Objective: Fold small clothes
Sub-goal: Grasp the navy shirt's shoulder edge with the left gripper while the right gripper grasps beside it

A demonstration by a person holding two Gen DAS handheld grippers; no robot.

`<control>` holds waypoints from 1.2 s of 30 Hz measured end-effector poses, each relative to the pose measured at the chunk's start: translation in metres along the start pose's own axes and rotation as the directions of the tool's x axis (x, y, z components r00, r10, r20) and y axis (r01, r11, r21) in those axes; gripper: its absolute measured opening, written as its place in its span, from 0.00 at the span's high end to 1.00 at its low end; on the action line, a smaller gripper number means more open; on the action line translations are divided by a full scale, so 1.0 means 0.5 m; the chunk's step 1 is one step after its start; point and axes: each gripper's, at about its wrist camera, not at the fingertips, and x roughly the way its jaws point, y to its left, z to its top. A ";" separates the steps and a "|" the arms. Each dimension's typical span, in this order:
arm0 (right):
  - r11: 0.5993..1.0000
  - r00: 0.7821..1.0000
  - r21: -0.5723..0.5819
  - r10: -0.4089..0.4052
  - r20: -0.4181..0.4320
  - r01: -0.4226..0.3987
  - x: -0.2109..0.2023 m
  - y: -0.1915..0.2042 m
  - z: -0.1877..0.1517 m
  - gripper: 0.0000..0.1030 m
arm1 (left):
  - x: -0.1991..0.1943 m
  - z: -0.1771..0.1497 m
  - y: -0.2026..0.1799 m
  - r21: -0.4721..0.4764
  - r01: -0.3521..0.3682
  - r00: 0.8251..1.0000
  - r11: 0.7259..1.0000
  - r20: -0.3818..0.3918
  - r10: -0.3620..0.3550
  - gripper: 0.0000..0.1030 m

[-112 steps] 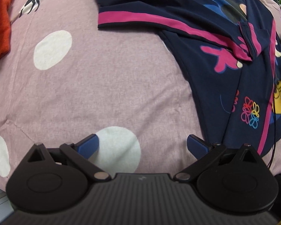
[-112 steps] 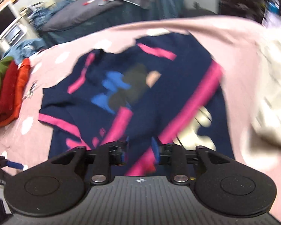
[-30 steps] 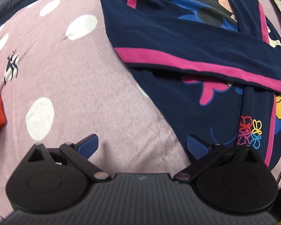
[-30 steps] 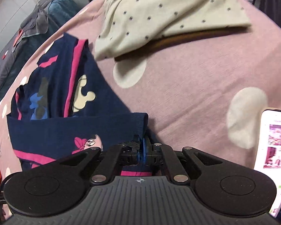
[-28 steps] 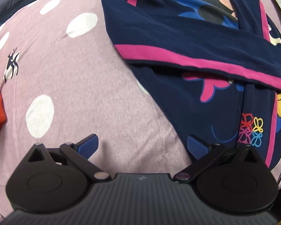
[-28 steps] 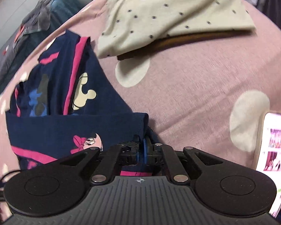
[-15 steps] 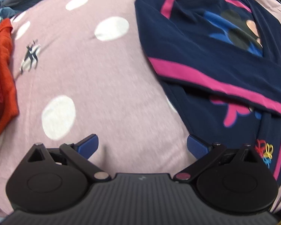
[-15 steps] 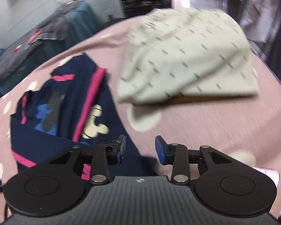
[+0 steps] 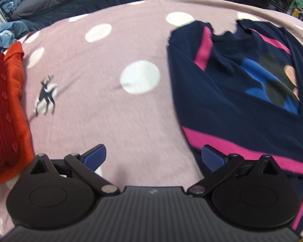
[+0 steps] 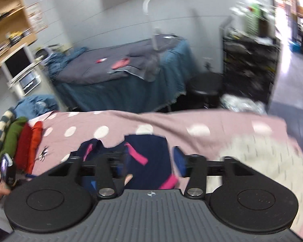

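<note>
A navy child's top (image 9: 242, 92) with pink stripes and a cartoon print lies on the pink dotted bedsheet (image 9: 103, 109), one sleeve folded across its front. My left gripper (image 9: 153, 157) is open and empty, low over the sheet, with its right finger at the top's left edge. My right gripper (image 10: 149, 163) is open and empty, raised above the top (image 10: 149, 157) and looking across the room. The view is blurred.
A pile of red and orange knitwear (image 9: 4, 109) lies at the left; it shows with green and striped clothes in the right wrist view (image 10: 20, 141). A cream dotted garment (image 10: 258, 153) lies at the right. A second bed (image 10: 121, 80) and a stool (image 10: 206, 88) stand beyond.
My right gripper let go of the navy sleeve, opened and lifted up and back. My left gripper stayed open and shifted up along the top's left edge.
</note>
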 end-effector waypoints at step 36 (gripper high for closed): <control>0.828 0.856 -0.430 0.108 -0.505 -0.359 0.699 0.094 0.066 0.30 | 0.265 0.389 -0.054 0.376 0.285 0.949 0.882 0.016 -0.314 0.54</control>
